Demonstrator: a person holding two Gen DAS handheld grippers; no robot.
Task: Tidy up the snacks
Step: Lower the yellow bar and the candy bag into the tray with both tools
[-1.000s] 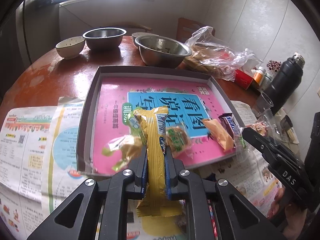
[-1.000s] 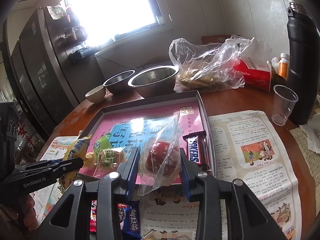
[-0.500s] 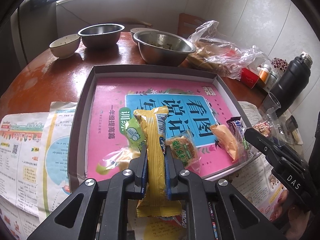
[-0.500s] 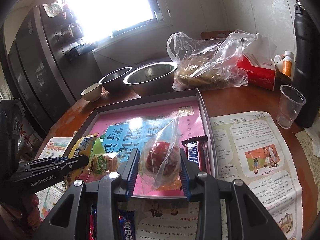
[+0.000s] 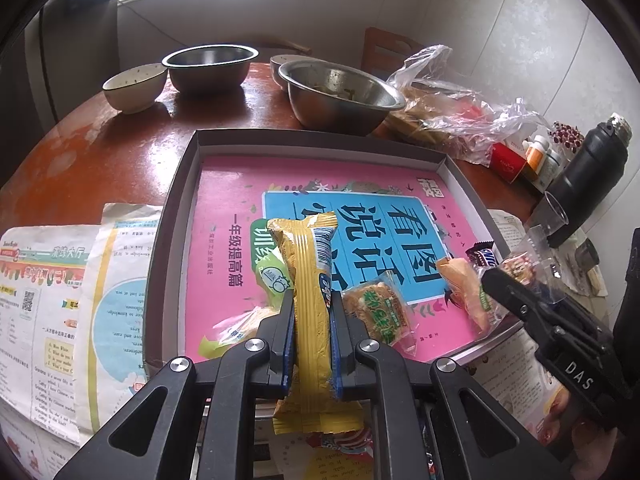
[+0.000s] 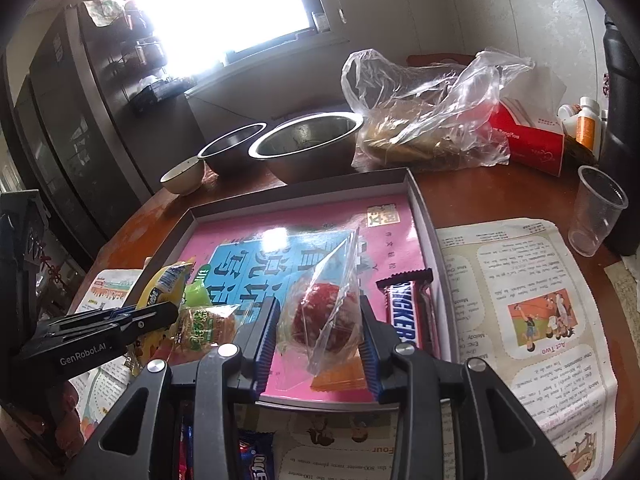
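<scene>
Since a second ago both hand-held grippers have come in closer over the tray [image 5: 182, 216] — its near rim now sits lower in each view, and the snacks inside loom larger. The grips themselves are unchanged.

The left gripper [image 5: 312, 316] has its jaws pressed together on a long yellow wafer pack [image 5: 310, 280], held upright with its top over the tray's near edge. The right gripper [image 6: 318, 324] pinches a clear bag with a red snack [image 6: 324, 316], its jaws closed against the bulge of the bag rather than fully together; the bag hangs above the tray's near right part, just beside a Snickers bar [image 6: 406, 312] that lies along the right wall.

Already lying in the tray, on the pink book cover [image 5: 224, 208] that lines it: a green-labelled biscuit pack [image 5: 376, 312], an orange packet [image 5: 464, 284] and a green milk candy [image 5: 274, 276] partly hidden behind the wafer pack. More wrapped snacks show below both grippers, on the newspaper [image 6: 516, 280] in front of the tray.

The step in hand looks like placing — both items are carried over the tray and not yet set down. The next move likely calls for lowering each onto a free patch of pink cover, then spreading the jaws. The wafer pack needs tipping flat so it does not land across the candy; the bag is limp and may cling to a pad on release.
</scene>
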